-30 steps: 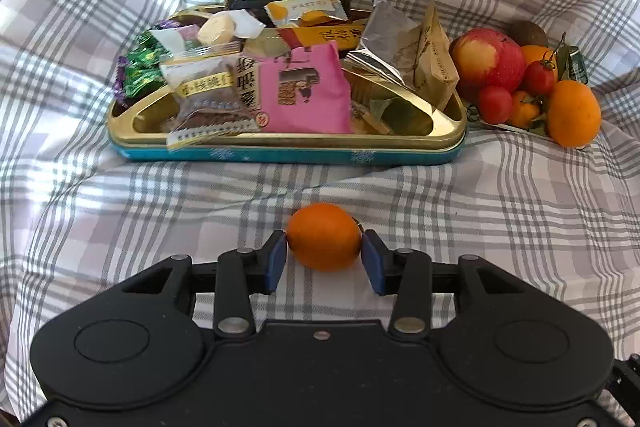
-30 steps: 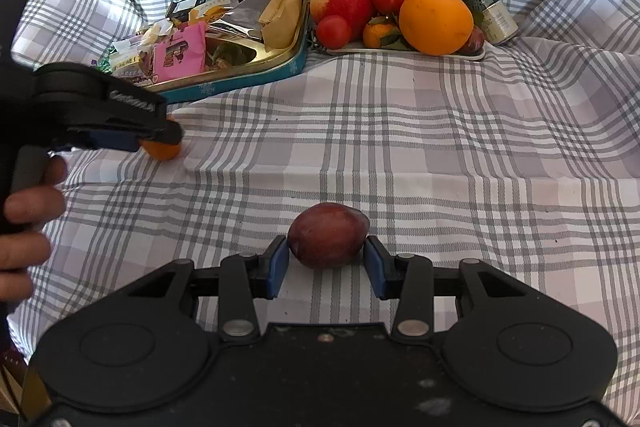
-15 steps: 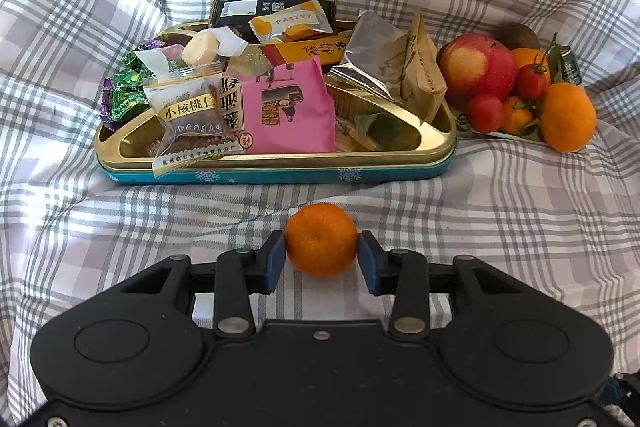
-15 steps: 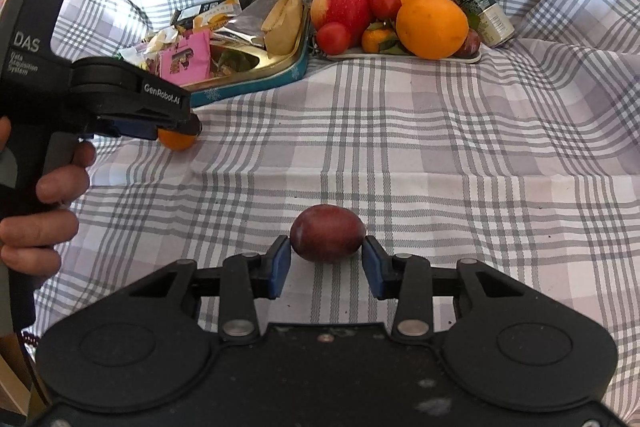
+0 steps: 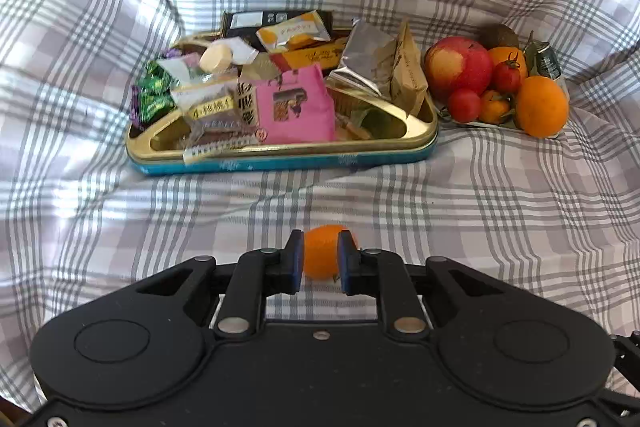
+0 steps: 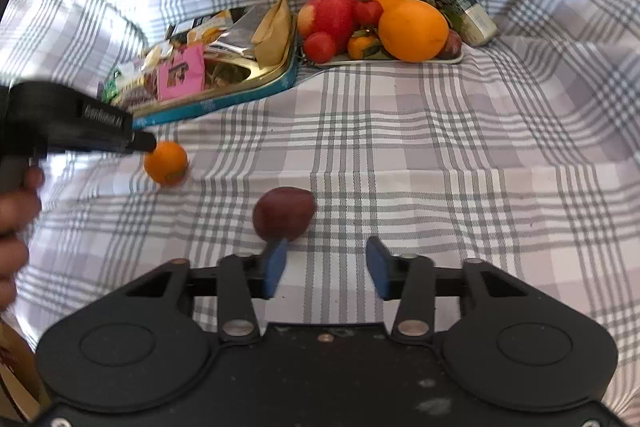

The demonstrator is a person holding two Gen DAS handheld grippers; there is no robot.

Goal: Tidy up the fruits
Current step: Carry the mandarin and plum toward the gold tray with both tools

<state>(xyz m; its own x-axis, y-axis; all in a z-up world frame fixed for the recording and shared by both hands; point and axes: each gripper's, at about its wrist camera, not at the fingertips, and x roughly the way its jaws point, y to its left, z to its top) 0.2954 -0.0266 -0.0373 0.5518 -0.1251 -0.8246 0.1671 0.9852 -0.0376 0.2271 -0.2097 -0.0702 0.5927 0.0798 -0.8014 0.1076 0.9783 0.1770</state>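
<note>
Left gripper (image 5: 319,261) closed on small orange (image 5: 320,255) at lower centre of left view, right gripper (image 6: 327,267) just opened, dark plum (image 6: 285,213) loose above its left finger, holding hand (image 6: 14,223) only in right view

Grey-white plaid cloth (image 6: 440,155) — orange tangerine (image 6: 166,163), maroon plum (image 6: 284,213), teal-gold tin (image 5: 280,161).
</note>
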